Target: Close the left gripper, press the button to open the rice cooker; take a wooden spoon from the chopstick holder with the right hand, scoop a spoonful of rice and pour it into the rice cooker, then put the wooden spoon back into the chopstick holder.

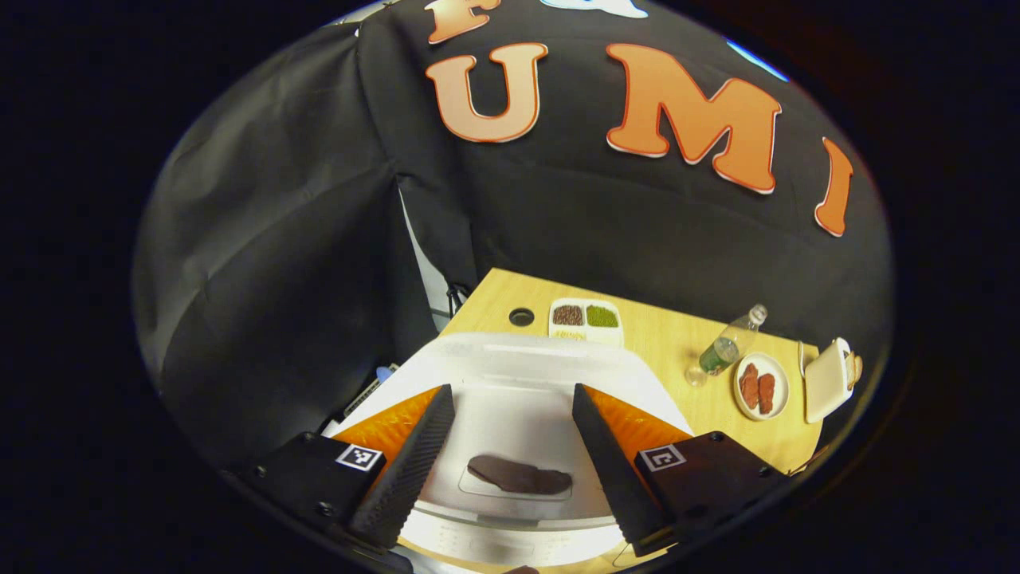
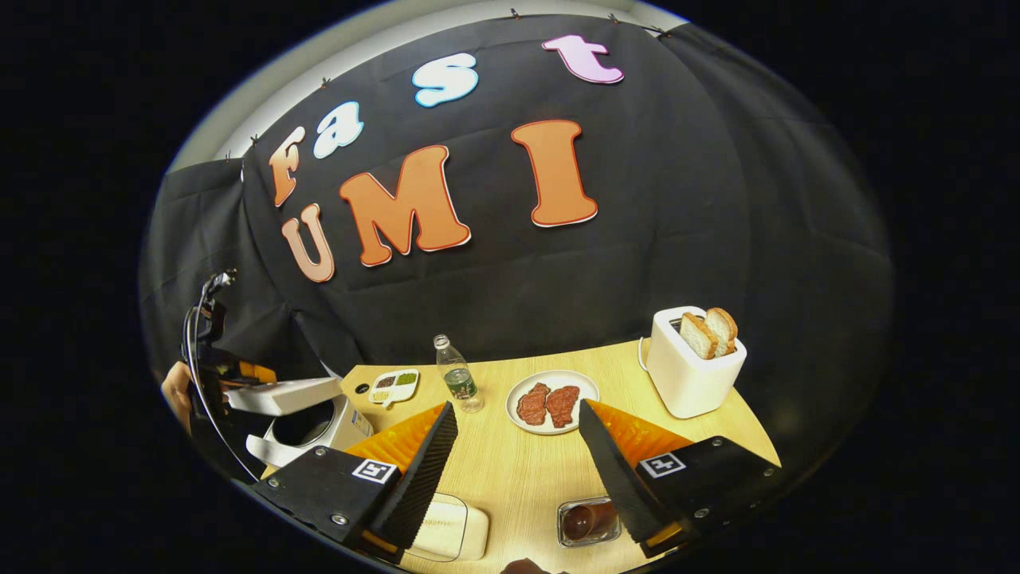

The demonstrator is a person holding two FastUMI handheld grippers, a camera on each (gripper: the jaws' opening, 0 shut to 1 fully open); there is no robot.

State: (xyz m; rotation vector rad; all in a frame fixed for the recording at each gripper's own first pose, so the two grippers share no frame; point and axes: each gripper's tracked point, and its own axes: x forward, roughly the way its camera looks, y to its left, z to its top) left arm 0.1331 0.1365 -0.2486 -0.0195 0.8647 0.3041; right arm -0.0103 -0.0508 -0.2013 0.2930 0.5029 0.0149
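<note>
1. Hovering with jaws apart above one white rice cooker (image 1: 510, 383): left gripper (image 1: 510, 470).
2. Hanging open, cooker at nine o'clock, lid raised: right gripper (image 2: 514, 470).
3. Standing in one white toaster (image 2: 692, 368): two bread slices (image 2: 711, 332).

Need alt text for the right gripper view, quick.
The right gripper hovers open over the wooden table, facing a plate of meat, bottle and toaster; the rice cooker stands open far left.

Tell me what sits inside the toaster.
Two slices of bread stand in the slots of the white toaster, their upper parts sticking out above the top. Their lower parts are hidden by the toaster's body, as is anything else down in the slots.
</note>
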